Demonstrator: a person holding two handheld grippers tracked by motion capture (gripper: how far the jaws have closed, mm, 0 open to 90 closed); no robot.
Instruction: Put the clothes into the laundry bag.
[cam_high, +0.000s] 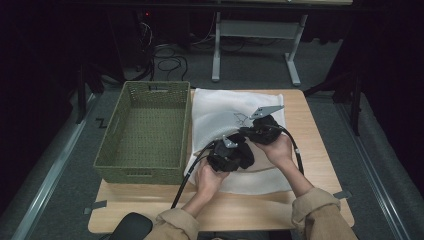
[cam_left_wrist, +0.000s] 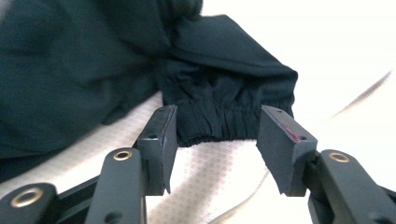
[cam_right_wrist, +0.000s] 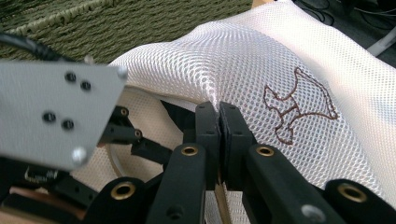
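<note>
The right claw (cam_right_wrist: 218, 116) pinches the white mesh bag (cam_high: 220, 112) mid-surface, lifting its mouth so the black garment (cam_left_wrist: 140, 60) sits inside; the left claw (cam_left_wrist: 215, 140) stands half-open, empty, at the garment's cuff.

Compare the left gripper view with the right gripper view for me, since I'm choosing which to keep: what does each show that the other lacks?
Left gripper view: a black garment with its elastic cuff lying between the open jaws of the left gripper, untouched by the pads.

Right gripper view: the right gripper shut on the upper layer of the white mesh bag, lifting it; a brown outline logo; the green woven basket behind.

Both: the white mesh bag.
</note>
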